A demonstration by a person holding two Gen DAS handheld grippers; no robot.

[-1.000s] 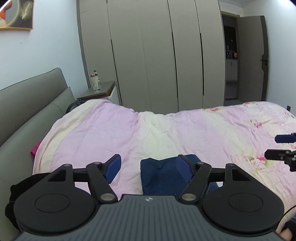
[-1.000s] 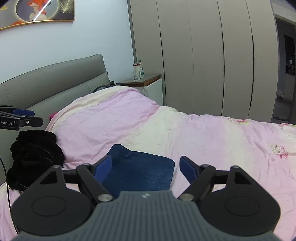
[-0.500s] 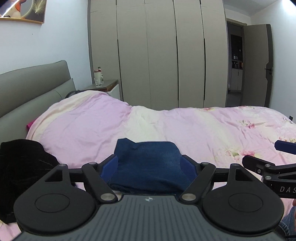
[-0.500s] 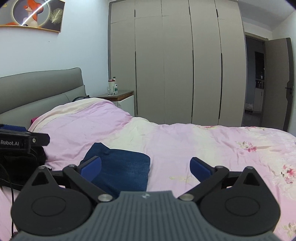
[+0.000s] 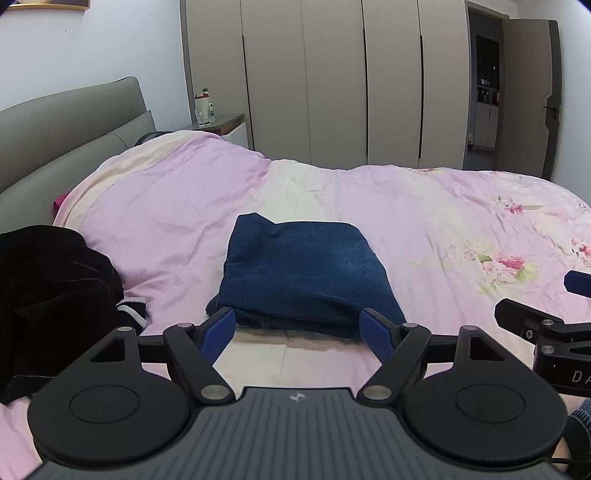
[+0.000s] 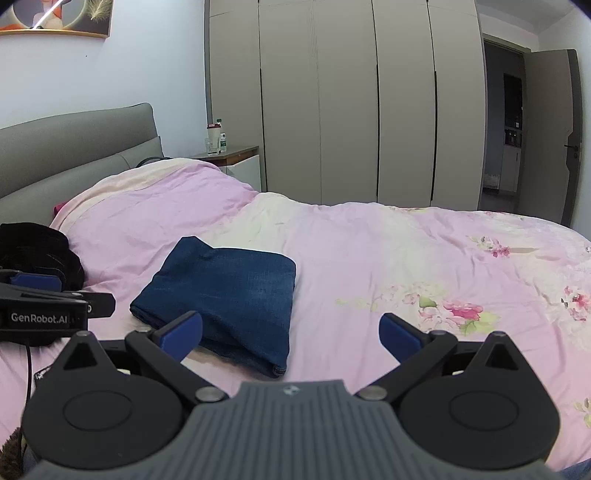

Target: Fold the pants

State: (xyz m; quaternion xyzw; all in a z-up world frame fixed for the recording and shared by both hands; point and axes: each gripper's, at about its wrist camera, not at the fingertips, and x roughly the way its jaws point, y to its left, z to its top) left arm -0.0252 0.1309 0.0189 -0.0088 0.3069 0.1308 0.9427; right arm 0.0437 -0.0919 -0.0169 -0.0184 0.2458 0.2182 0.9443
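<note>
Item: folded blue pants (image 5: pixel 306 273), on pink duvet (image 5: pixel 166 206), right of black garment (image 5: pixel 48 295); long axis runs away from cameras.
Left gripper (image 5: pixel 301 328): jaws spread wide, just widened, nothing held, at pants' near edge.
Right gripper (image 6: pixel 291 332): likewise; pants' right corner between.
Right view only: wall picture (image 6: pixel 55 16).

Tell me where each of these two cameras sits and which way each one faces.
Left wrist: on the left gripper, facing the folded blue pants on the pink bed; right gripper at its right edge.
Right wrist: on the right gripper, pants left of centre; left gripper at its left edge.
Shared: pants, black clothes, wardrobe.
</note>
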